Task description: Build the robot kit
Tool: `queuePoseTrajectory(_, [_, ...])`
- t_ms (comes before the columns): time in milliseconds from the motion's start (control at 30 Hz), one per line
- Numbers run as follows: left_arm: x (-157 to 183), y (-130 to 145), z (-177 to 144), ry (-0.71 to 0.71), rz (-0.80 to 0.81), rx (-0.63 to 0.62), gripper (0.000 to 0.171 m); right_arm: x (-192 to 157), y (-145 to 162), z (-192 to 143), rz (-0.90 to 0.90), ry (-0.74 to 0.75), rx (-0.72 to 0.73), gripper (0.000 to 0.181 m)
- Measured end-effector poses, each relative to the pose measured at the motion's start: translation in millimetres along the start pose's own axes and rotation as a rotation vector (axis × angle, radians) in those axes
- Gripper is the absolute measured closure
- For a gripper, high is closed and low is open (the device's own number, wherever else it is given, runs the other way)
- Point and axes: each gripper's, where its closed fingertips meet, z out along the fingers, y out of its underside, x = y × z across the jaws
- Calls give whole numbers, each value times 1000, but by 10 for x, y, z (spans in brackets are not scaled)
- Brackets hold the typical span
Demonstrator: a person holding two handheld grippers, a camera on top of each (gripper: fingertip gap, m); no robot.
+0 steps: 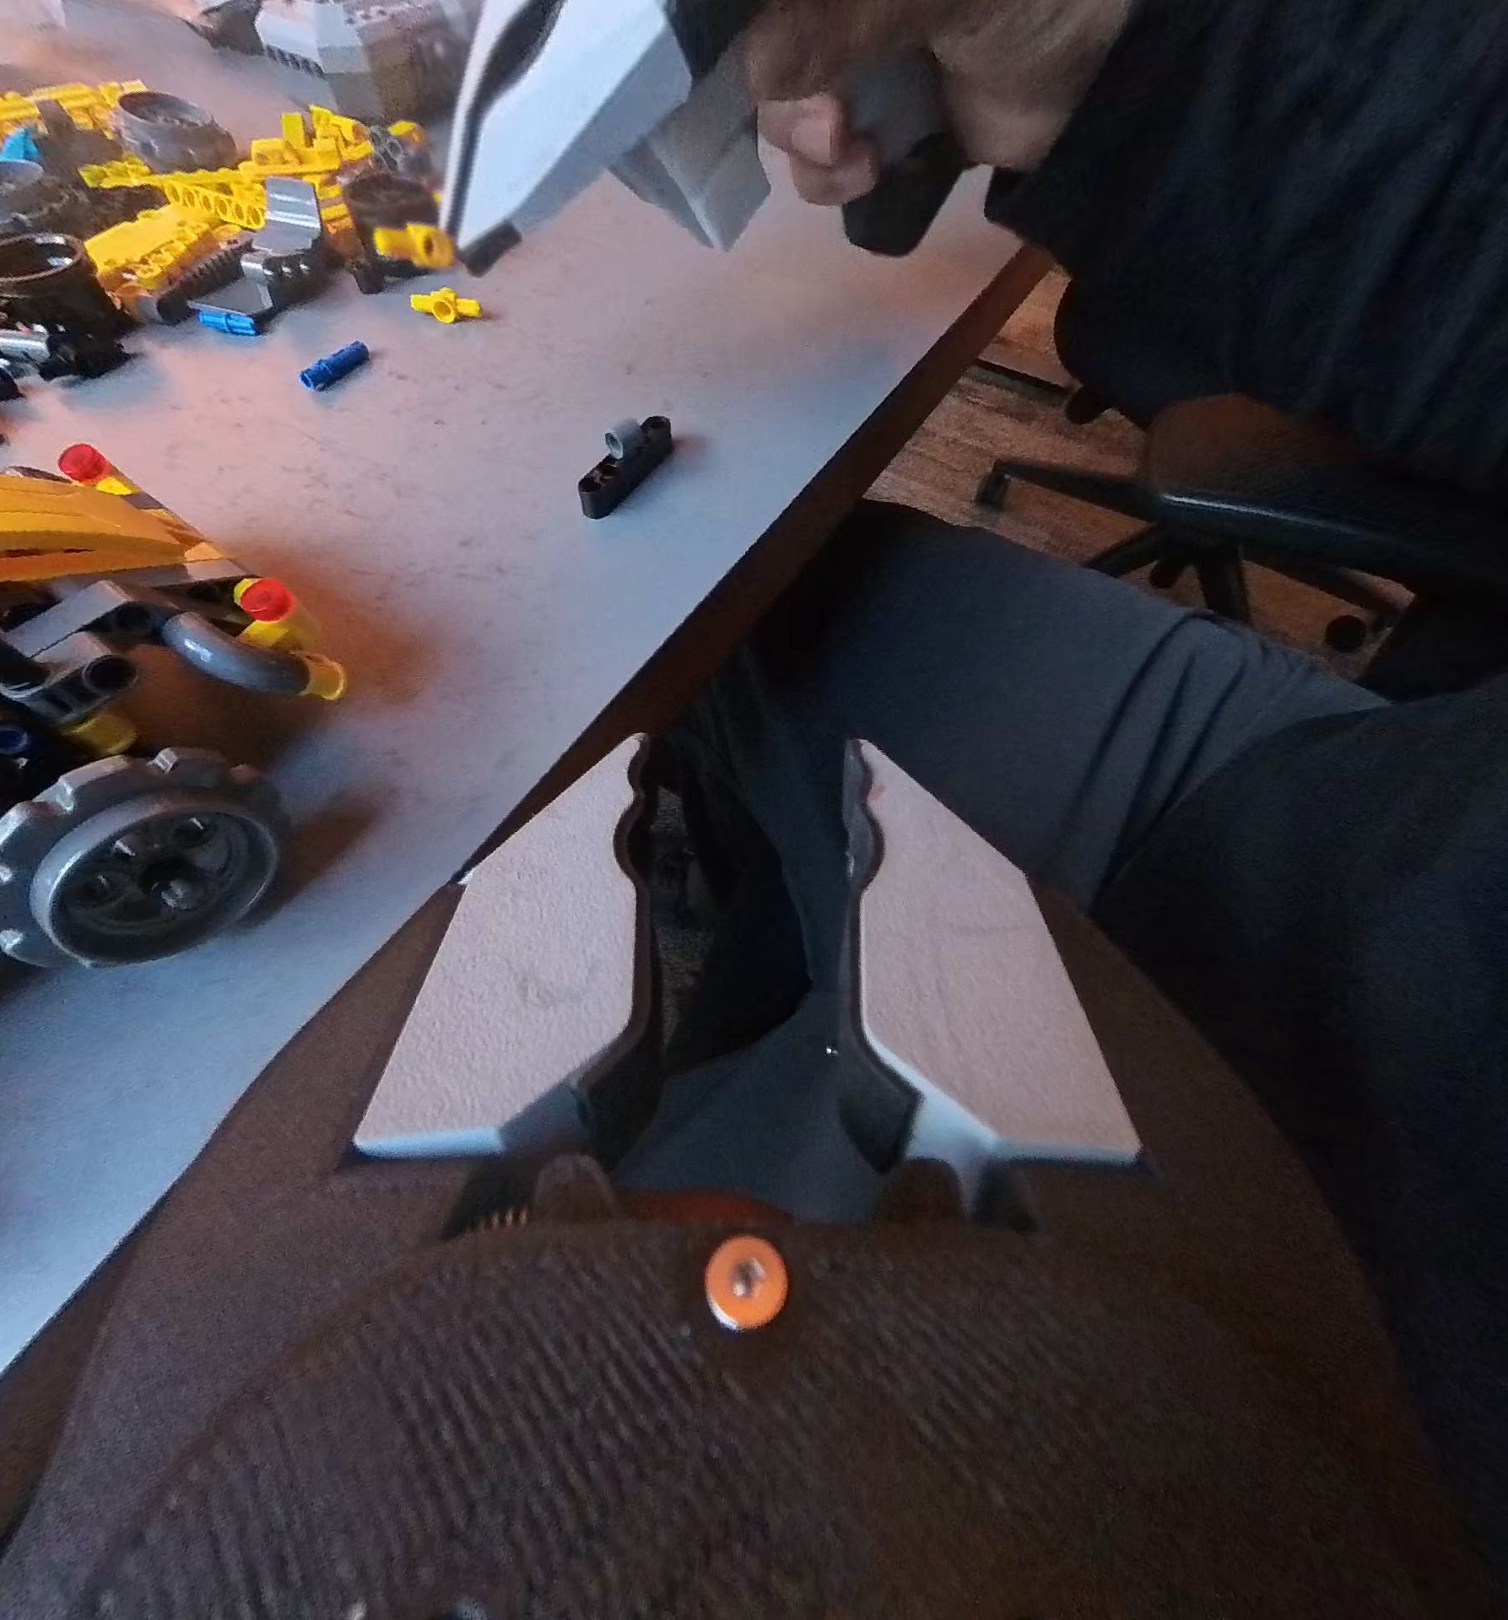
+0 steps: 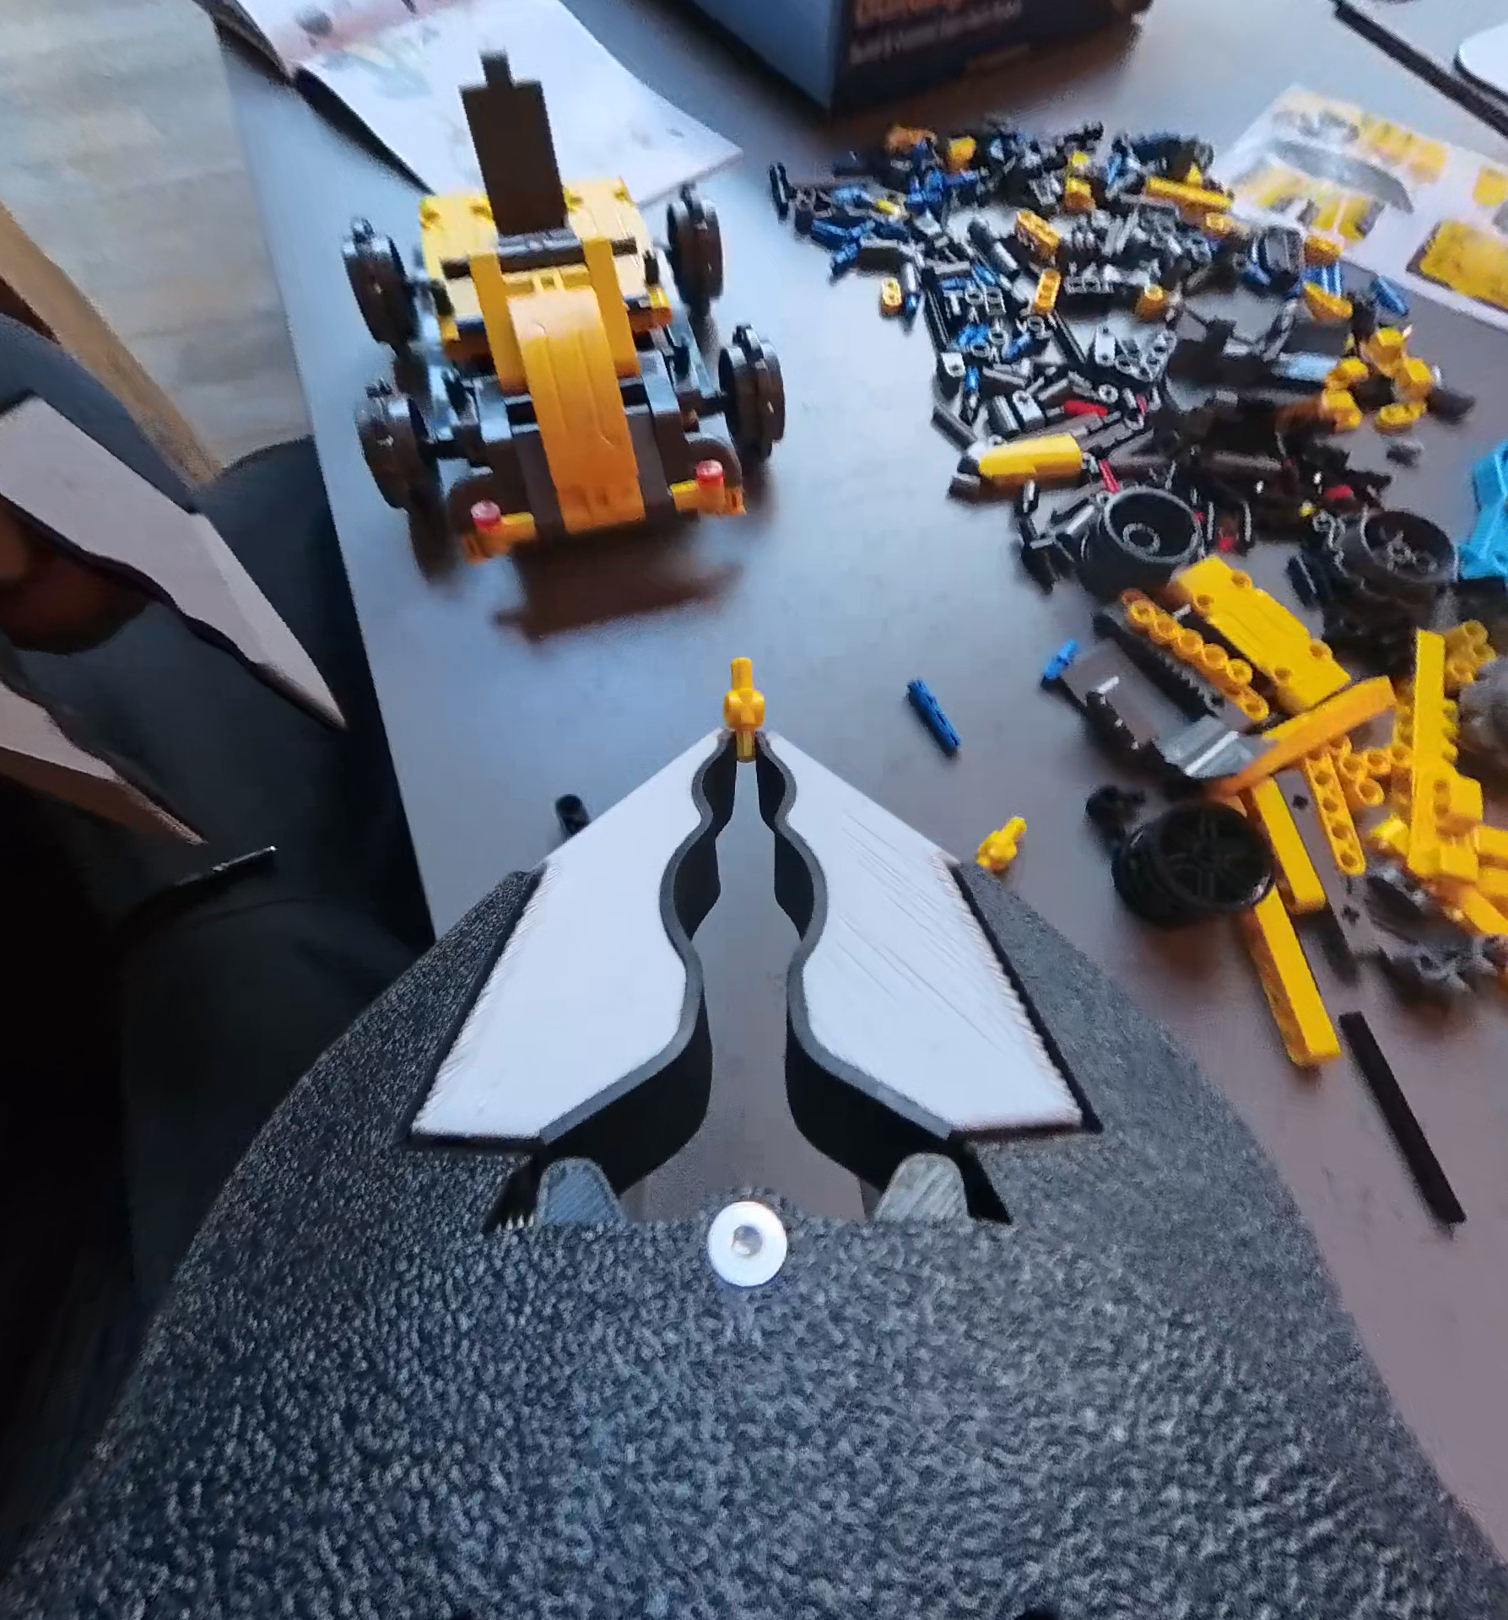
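The tabletop (image 2: 820,614) is big and gray, with your yellow toy car (image 2: 548,368) far off and a messy pile of bricks (image 2: 1241,368) on the right. Your left tongs (image 1: 750,771) are apart and empty, out past the near edge. Your right tongs (image 2: 743,745) pinch just the tail of a tiny yellow peg (image 2: 742,701). That grip is thin, so a bump or twist could pop the peg out, and it could get lost in the pile.

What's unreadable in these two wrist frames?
- Left wrist view: model car cut off by the left edge; only its rear and one wheel show.
- Left wrist view: right gripper tips blurred; the grip is unclear there.
- Right wrist view: loose parts pile blurred; small pieces indistinct.
- Right wrist view: box cut by the top edge.
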Motion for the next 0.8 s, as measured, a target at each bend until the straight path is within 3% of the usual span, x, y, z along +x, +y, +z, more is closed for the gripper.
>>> queuePoseTrajectory(267, [5,14,2,7,-2,-4,133,168,287,28,58,51,-64,178])
queuePoseTrajectory(800, [11,26,2,14,-4,-9,133,173,372,81,45,59,-129,178])
